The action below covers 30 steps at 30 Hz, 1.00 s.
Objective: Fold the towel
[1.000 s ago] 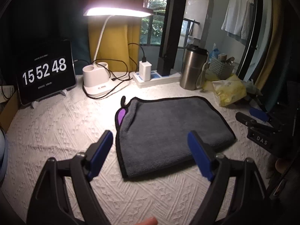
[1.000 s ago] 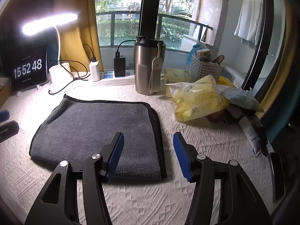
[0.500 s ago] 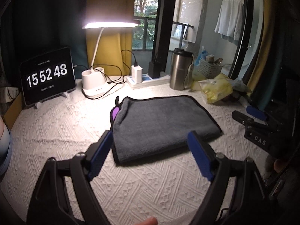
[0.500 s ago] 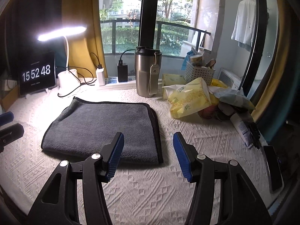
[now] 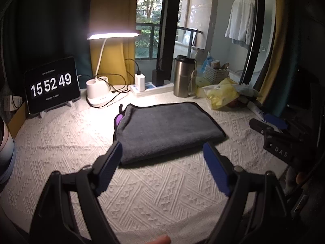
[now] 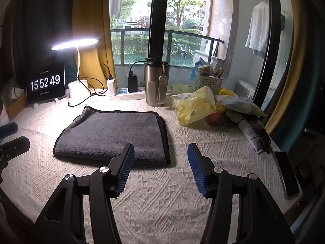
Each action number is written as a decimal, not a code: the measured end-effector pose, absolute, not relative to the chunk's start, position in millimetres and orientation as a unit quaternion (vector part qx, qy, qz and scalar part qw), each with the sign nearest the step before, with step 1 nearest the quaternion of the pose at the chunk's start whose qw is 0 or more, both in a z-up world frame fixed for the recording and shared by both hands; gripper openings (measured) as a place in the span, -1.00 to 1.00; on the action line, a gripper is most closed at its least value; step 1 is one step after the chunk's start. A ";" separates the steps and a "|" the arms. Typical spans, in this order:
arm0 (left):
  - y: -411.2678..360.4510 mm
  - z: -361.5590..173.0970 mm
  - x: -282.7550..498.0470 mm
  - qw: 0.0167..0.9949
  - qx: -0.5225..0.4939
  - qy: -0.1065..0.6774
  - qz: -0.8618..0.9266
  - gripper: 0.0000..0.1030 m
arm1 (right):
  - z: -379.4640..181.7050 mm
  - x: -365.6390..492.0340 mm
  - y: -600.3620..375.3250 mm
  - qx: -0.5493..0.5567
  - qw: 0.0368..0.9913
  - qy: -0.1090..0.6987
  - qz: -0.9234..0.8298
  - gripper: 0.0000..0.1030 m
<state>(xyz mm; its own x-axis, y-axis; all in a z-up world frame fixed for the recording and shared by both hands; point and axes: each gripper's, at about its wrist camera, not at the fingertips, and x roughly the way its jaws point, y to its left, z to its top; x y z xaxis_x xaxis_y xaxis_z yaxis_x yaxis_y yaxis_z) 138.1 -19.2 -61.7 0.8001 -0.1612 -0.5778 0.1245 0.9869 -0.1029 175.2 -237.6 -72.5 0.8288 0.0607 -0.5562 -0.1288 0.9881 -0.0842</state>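
From my left feed: towel (image 5: 170,130) dark grey with black edging, a purple patch at its left corner. Tablecloth (image 5: 61,142) cream, woven in raised diamonds and zigzags. Left gripper (image 5: 162,158) black with blue pads; right gripper (image 6: 160,162) the same, pads ribbed. Clock screen (image 6: 46,83) black, white digits. Lamp (image 6: 78,85) white. Tumbler (image 6: 156,84) brushed silver, black lid. Curtain (image 6: 89,20) mustard yellow. Bag (image 6: 195,105) yellow with green print.
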 end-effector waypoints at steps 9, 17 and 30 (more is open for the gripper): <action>-27.5 -51.4 113.1 0.956 -0.014 0.283 -0.075 0.61 | -61.7 149.6 -244.4 -0.054 0.960 0.270 0.046 0.12; -33.4 -41.3 88.3 0.963 -0.010 0.258 -0.076 0.61 | -46.5 121.6 -245.4 -0.054 0.967 0.245 0.050 0.12; -31.6 -20.5 48.2 0.981 0.002 0.188 -0.054 0.61 | -23.8 77.9 -248.7 -0.054 0.975 0.211 0.051 0.12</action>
